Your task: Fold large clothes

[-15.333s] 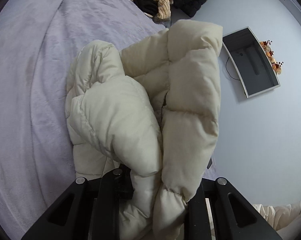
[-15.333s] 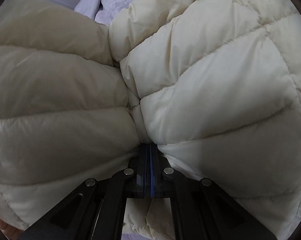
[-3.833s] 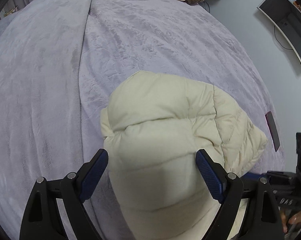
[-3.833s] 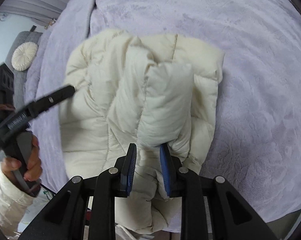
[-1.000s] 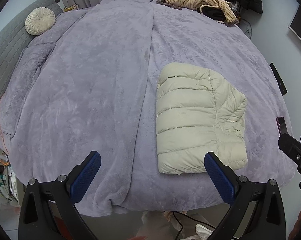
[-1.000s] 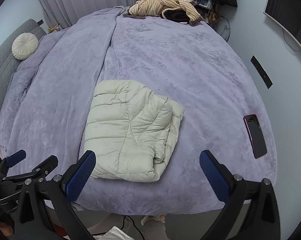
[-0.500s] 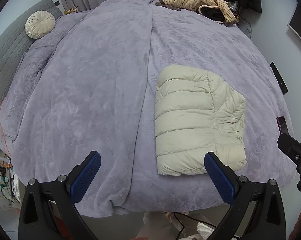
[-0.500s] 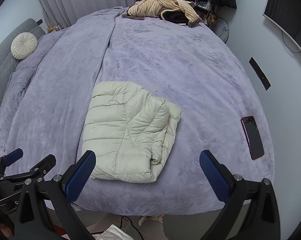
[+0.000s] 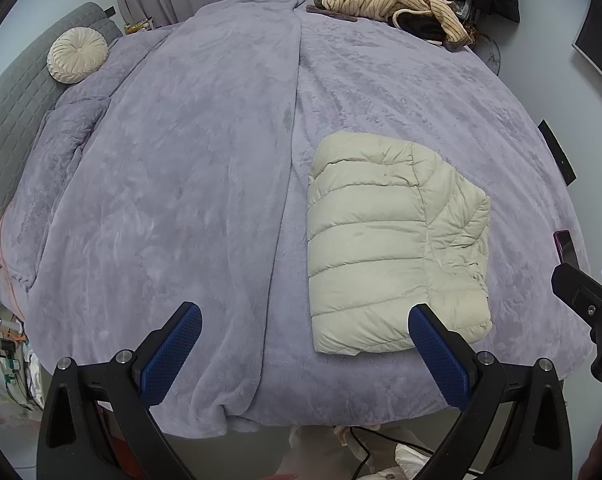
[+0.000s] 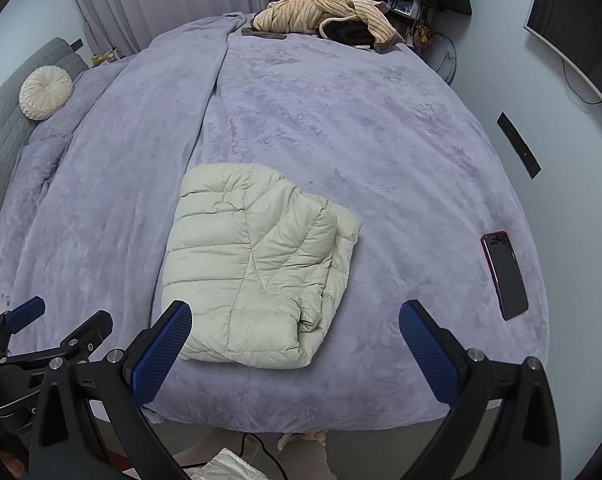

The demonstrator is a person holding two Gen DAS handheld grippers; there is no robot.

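Left wrist: cream quilted puffer jacket (image 9: 393,248) lies folded | left gripper (image 9: 305,328), right gripper (image 10: 295,326) both spread, empty (leave it; tuck loose layers only if needed)

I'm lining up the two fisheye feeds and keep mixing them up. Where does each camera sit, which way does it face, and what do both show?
Left wrist: sits on the left hand-held gripper, looks across the bed; its open blue fingers frame the folded jacket, with the right hand-held gripper at the right edge.
Right wrist: sits on the right hand-held gripper, looks across the same bed; its fingers are open, with the left hand-held gripper lower left.
Shared: jacket, phone, round cushion, striped clothes pile.
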